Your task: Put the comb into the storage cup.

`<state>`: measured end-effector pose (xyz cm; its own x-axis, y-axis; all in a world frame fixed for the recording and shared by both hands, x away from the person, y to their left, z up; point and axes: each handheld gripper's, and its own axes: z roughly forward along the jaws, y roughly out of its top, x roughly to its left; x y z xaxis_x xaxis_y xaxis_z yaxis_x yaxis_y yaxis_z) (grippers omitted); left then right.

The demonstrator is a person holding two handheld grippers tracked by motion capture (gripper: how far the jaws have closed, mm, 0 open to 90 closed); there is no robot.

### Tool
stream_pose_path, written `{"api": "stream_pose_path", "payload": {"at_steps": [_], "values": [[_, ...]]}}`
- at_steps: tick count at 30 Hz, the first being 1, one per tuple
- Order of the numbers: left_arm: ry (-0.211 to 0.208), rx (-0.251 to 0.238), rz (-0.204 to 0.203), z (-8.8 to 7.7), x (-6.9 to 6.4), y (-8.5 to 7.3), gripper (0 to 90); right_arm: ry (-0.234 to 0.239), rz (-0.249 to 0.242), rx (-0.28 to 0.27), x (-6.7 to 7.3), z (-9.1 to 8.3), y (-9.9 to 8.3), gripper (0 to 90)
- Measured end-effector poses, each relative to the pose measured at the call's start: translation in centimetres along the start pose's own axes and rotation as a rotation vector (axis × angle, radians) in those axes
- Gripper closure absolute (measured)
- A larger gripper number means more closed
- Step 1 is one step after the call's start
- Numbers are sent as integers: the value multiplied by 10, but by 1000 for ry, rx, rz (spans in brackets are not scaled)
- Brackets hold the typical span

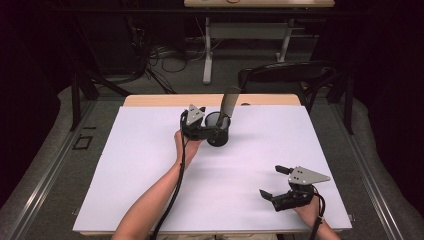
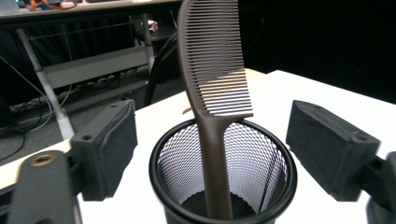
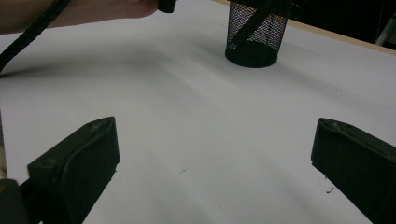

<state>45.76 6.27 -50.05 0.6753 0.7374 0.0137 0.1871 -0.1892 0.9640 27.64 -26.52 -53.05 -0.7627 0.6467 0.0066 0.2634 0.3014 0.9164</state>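
A: Where is the left gripper [image 1: 214, 125]?

B: Far out over the middle of the table, on a forearm that runs up from the bottom edge and is stretched nearly straight. Its grey plate faces up.

A: And its 2 jaws?

B: Spread wide in the left gripper view, 1 at each side, their pads pressing on nothing.

A: The right gripper [image 1: 276, 181]?

B: Low at the near right of the table, held in the right hand with the wrist bent. It points left across the table, its 2 jaws parted wide, nothing between them.
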Motion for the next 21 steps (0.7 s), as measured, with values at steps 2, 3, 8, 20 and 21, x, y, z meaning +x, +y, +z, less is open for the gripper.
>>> {"api": "stream_pose_path", "payload": {"at_steps": [2, 3, 8, 20, 21], "values": [[-1, 14, 4, -4, 1, 1, 136, 0, -1, 0, 0, 0, 0, 7], [-3, 20, 7, -6, 1, 1, 125, 1, -1, -1, 0, 0, 0, 7], [-10, 51, 9, -15, 2, 3, 74, -1, -1, 0, 0, -1, 0, 7], [-40, 139, 34, -38, 6, 4, 0, -5, 7, 4, 0, -1, -1, 7], [-43, 144, 31, -39, 6, 4, 0, -7, 5, 1, 0, -1, -1, 7]]}}
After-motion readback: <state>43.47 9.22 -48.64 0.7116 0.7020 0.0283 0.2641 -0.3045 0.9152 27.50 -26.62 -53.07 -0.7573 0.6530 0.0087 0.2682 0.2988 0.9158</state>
